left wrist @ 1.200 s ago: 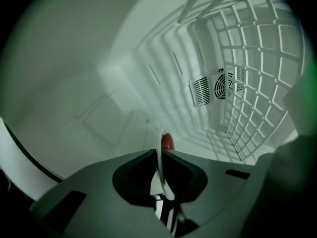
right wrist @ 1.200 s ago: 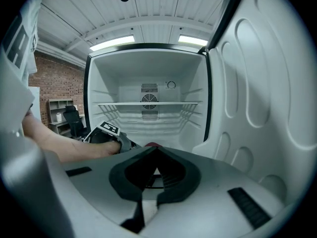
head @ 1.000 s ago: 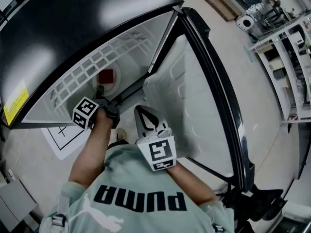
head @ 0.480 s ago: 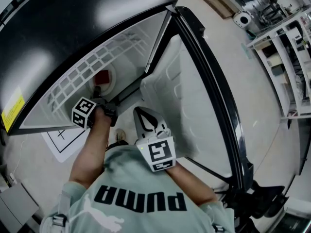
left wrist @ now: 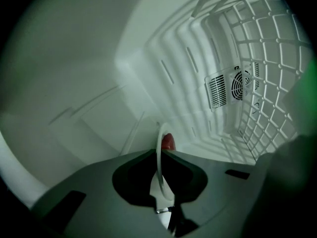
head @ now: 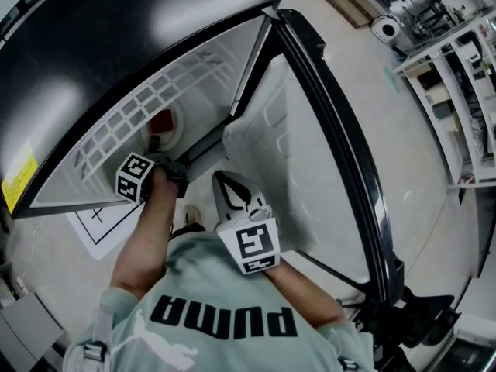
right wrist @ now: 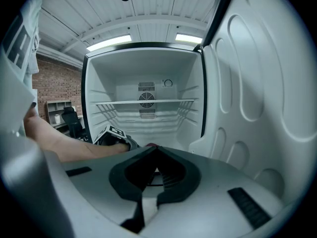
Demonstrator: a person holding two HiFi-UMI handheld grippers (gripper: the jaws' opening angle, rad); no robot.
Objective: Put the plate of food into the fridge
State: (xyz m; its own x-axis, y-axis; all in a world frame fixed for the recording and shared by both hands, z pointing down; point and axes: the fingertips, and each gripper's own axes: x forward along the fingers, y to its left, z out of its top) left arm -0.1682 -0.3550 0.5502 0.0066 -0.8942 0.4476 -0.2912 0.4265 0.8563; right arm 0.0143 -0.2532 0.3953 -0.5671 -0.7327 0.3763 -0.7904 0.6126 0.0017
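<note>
A white plate (head: 172,126) with red food (head: 163,122) on it is inside the open fridge (head: 116,37), below the white wire shelf (head: 124,118). My left gripper (head: 160,147) reaches into the fridge and is shut on the plate's near rim. In the left gripper view the plate's rim (left wrist: 159,150) runs edge-on between the jaws of the left gripper (left wrist: 159,157), with the red food (left wrist: 169,141) just beyond. My right gripper (head: 222,178) hangs shut and empty in front of the fridge. Its own view shows the right gripper (right wrist: 156,149) facing the fridge interior and the left gripper (right wrist: 115,135).
The fridge door (head: 310,153) stands wide open on the right, and its moulded inner liner (right wrist: 257,83) is close beside my right gripper. A fan vent (left wrist: 233,87) sits on the back wall. A marked white sheet (head: 101,219) lies on the floor; shelving racks (head: 457,84) stand far right.
Almost nothing: the head view shifted slightly. The left gripper still holds the plate at the same place in the fridge, and the right gripper has not moved.
</note>
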